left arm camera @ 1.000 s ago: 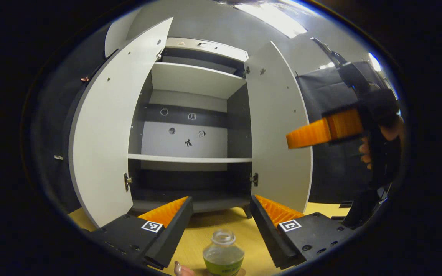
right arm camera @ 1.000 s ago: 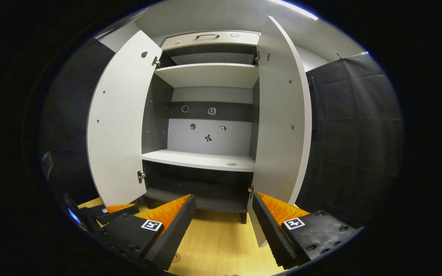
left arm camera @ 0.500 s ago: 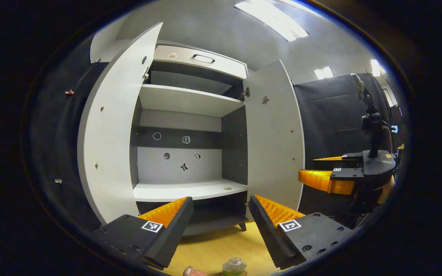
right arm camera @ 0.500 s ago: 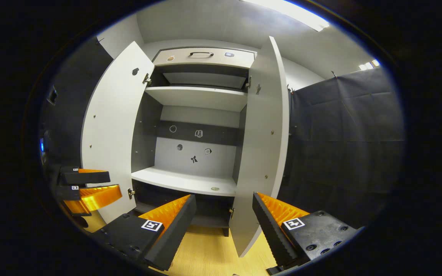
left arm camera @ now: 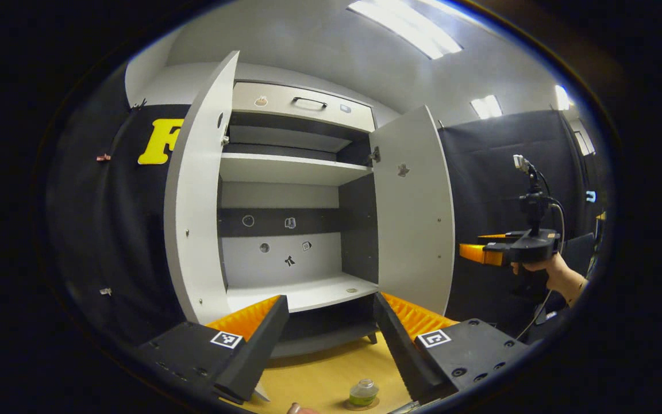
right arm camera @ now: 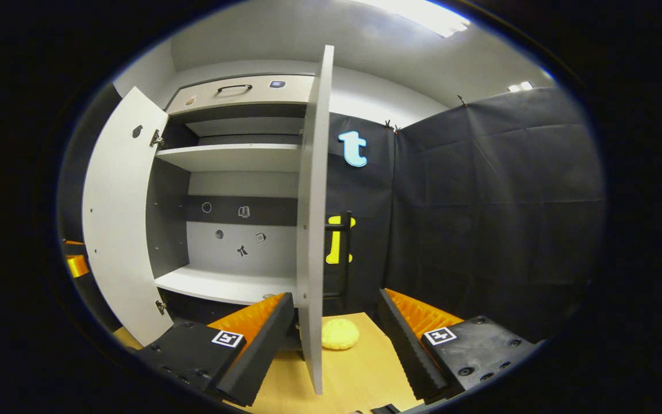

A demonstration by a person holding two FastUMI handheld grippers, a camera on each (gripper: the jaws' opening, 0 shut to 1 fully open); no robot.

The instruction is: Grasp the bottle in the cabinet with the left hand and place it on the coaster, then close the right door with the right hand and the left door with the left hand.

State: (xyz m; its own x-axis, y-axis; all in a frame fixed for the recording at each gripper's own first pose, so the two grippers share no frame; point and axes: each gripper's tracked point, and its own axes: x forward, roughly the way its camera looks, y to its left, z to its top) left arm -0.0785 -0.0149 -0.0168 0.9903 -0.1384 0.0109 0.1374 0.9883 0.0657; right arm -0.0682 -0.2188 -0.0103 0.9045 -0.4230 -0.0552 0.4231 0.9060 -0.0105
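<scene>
Now, in the left gripper view, the left gripper [left arm camera: 331, 339] is spread wide and holds nothing. The bottle [left arm camera: 363, 393] sits on the coaster [left arm camera: 360, 406] before the cabinet [left arm camera: 296, 230].

In the right gripper view, the right gripper [right arm camera: 337, 339] is spread too, its gap around the right door [right arm camera: 310, 230] edge. That door looks stiff and light; pushing its outer face should swing it.

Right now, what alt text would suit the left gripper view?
An open cabinet with both doors swung wide and bare shelves. Below, the left gripper is open over a table where a bottle sits on a coaster; a hand holds the right gripper beside the right door.
</scene>
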